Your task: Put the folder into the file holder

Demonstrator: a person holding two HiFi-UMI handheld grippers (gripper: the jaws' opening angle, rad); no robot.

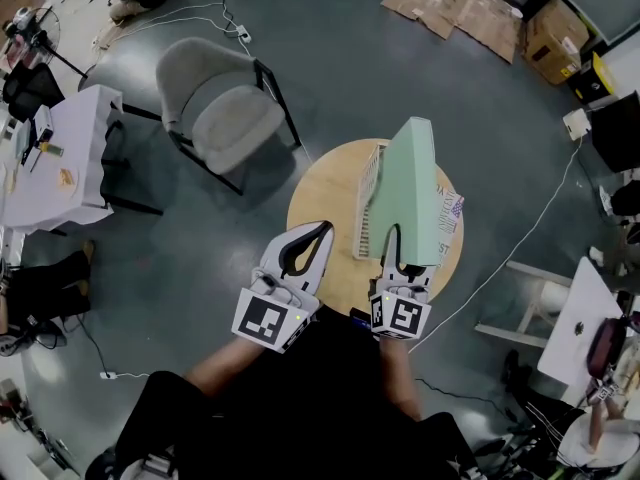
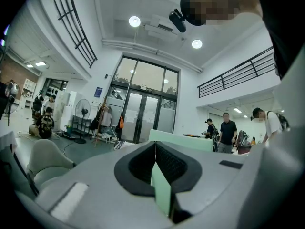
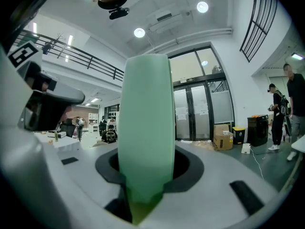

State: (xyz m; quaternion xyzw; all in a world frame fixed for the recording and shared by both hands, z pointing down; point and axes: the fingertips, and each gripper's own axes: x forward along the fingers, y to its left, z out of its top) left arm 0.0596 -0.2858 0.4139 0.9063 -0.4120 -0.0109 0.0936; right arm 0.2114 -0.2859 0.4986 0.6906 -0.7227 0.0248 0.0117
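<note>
From the head view, my right gripper (image 1: 398, 248) is clamped on the lower edge of the folder (image 1: 410, 183). The folder is a plain pale green, smooth and unmarked. It stands on end and rises toward the camera, so its top looks wider than the gripped end. It is held over the round wooden table (image 1: 320, 193), just right of the white slatted file holder (image 1: 368, 203) and overlapping it from this angle. I cannot tell whether any part of the folder is inside the holder. A sheet of patterned paper (image 1: 452, 213) shows on the table at the folder's right edge. My left gripper (image 1: 322, 230) hangs over the table's near left rim with its tips together and nothing between them. A grey chair (image 1: 215, 108) stands well beyond the table.

In the left gripper view, the left gripper (image 2: 155, 144) has its jaws meeting along a thin seam. Past them, the folder (image 2: 183, 140) shows as a pale green band.

In the right gripper view, the right gripper (image 3: 145, 173) has both jaws pressed on the folder (image 3: 145, 118). The folder fills the middle as a tall, rounded, mint-green slab, with a more yellow tint down where the jaws hold it.
</note>
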